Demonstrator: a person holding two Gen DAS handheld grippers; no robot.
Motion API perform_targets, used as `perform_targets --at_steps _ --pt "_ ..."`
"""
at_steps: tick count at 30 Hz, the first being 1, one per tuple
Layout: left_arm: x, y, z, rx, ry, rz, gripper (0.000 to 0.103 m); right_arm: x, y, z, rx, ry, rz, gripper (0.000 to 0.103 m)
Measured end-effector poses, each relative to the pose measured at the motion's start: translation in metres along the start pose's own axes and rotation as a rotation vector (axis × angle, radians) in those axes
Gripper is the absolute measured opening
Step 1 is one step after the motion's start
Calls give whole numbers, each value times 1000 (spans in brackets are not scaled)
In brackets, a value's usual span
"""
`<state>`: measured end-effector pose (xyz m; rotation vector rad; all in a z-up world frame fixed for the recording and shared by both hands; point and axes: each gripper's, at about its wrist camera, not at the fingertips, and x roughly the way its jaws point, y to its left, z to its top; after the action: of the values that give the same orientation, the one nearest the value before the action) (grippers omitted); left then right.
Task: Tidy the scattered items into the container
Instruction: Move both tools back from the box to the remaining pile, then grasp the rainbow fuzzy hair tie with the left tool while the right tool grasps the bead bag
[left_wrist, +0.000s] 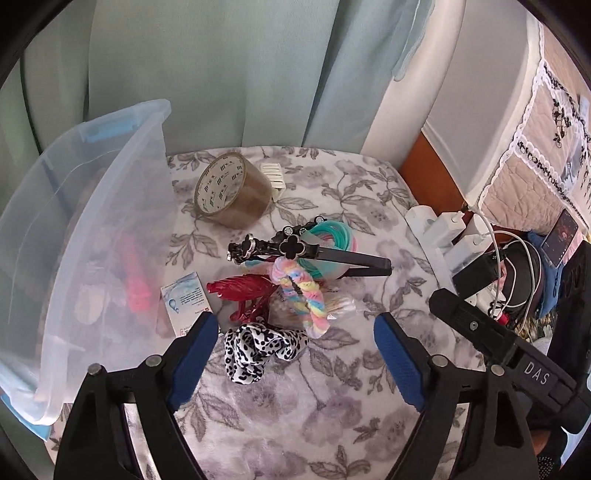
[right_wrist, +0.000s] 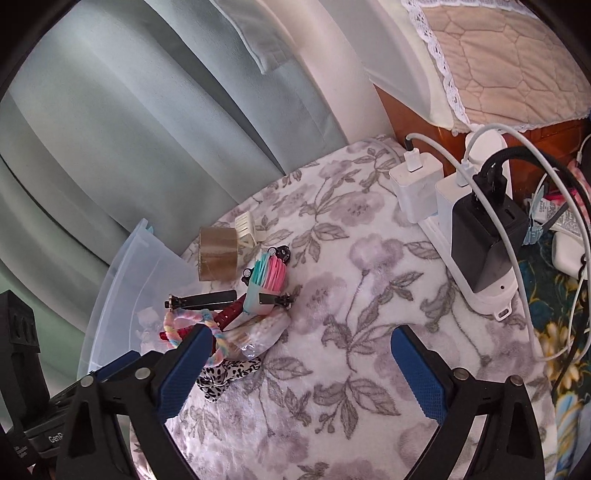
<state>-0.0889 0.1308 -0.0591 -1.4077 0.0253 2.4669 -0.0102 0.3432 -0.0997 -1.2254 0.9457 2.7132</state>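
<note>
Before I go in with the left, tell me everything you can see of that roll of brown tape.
The tape roll is a wide roll of glossy brown packing tape on a pale cardboard core printed with dark marks. It looks nearly full. It lies on its curved side on the floral blanket, its open core tilted toward the left view. It sits behind the hair accessories, close beside the clear bin, and a small cream ribbed item rests against its far side. No hand-held gripper touches it.
</note>
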Motion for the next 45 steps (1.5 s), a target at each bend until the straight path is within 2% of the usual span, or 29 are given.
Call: perform_targets --at_steps 6,11,17,24,28,37,45 --pt "19 -2 8 -21 29 -3 67 17 -5 -4 19 52 8 91" --pt "26 4 11 -46 39 -18 47 31 -4 -7 18 92 19 89" --pt "29 11 15 -67 43 -36 34 51 3 -16 22 147 65 85" --pt "36 20 17 -93 55 -54 33 75 15 -22 58 207 155 79" --pt "42 26 18 -110 72 -63 32 89 18 -24 75 228 172 74" --pt "49 37 15 -147 98 -82 19 111 15 -21 127 235 211 70" --pt "50 44 13 -161 108 -78 14 117 18 -23 178 237 269 67"
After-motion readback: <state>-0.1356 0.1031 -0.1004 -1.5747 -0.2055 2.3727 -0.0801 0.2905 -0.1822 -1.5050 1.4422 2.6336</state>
